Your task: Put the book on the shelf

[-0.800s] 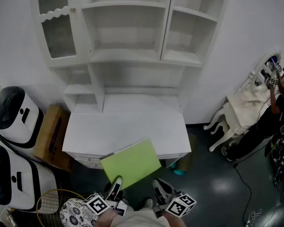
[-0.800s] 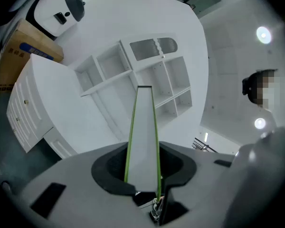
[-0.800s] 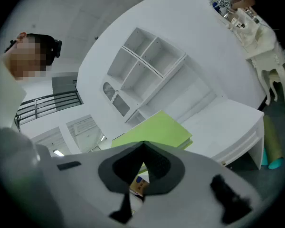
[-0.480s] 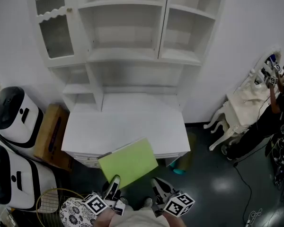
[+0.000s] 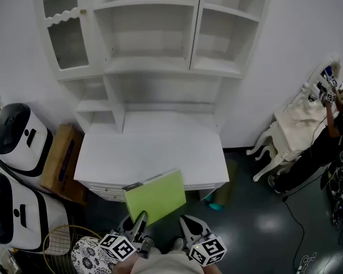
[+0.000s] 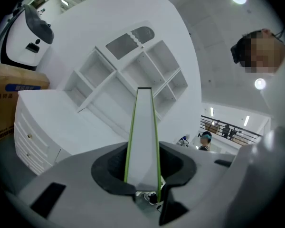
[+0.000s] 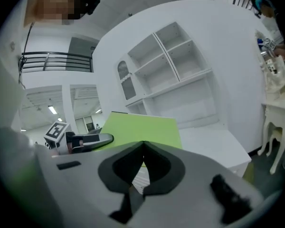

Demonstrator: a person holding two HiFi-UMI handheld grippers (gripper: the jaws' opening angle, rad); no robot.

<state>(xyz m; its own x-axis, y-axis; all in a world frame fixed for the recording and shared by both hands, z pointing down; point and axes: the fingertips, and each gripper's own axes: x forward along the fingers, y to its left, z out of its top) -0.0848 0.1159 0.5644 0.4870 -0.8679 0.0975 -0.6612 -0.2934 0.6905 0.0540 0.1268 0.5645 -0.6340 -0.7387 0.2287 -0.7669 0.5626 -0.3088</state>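
Two tongs in play, but only one is working. The left tongs [image 6: 142,175] are partway closed and clamped on the near edge of the green book [image 6: 143,137], one pad on each cover, with the white page block showing edge-on between them. The right tongs [image 7: 142,148] are closed tip to tip with nothing in them. They sit just to the right of the book and don't touch it.

The book sticks straight out ahead of the left tongs, up in the air, its far end over the front edge of the white table [image 5: 154,147]. The shelf unit [image 5: 151,67] is well beyond and above both tongs.

Handling-wise, I'd guess it's light and thin. It's stiff enough too, since it stays dead flat from a one-edge grip with no droop. The cover looks smooth and matte, so my worry is it swivelling in the pads rather than breaking. I'd grip close to the spine, or bring the right tongs in on the free edge to steady it. Corners could dent on a shelf board.

Everything else is white painted flat boards: square open compartments, plus a panelled door [image 5: 66,33] with a scalloped top at the upper left.
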